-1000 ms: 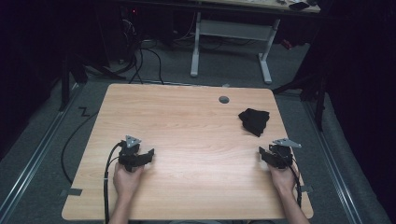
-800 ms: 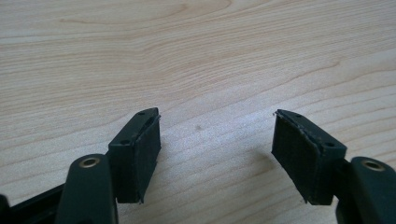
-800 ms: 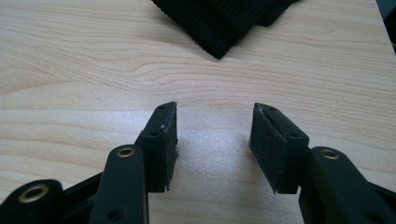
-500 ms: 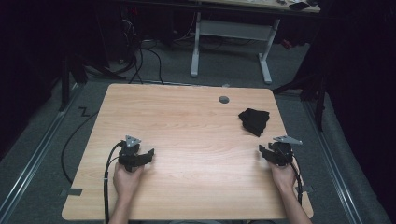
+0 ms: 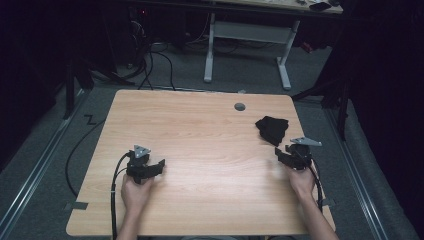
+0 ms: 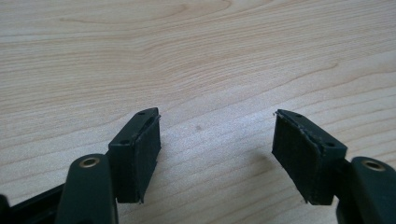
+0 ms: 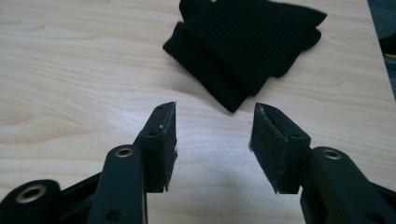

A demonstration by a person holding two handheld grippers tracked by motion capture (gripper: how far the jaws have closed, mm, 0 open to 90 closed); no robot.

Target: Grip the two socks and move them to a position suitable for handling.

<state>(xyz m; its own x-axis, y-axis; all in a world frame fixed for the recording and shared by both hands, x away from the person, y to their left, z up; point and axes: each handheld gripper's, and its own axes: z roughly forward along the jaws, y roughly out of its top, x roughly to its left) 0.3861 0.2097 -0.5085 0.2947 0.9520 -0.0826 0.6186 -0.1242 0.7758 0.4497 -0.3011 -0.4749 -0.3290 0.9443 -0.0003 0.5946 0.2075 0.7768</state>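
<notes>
A folded black ribbed cloth (image 5: 272,127) lies near the table's right edge; in the right gripper view the cloth (image 7: 247,42) sits just beyond the jaws. My right gripper (image 5: 283,153) hovers close in front of it, open, and its jaws have just opened a touch wider with nothing between them (image 7: 215,106). At the table's front left, my left gripper (image 5: 156,168) rests low and open. In the left gripper view my left gripper (image 6: 217,114) has bare wood between its pads.
The wooden table (image 5: 200,135) has a round grey cable hole (image 5: 240,106) near its far edge. A black cable (image 5: 116,195) trails from the left gripper over the front edge. A white-legged desk (image 5: 247,45) stands beyond, on a floor strewn with cables.
My right gripper has lifted slightly and edged toward the black cloth. The left gripper and the cloth have stayed where they were.
</notes>
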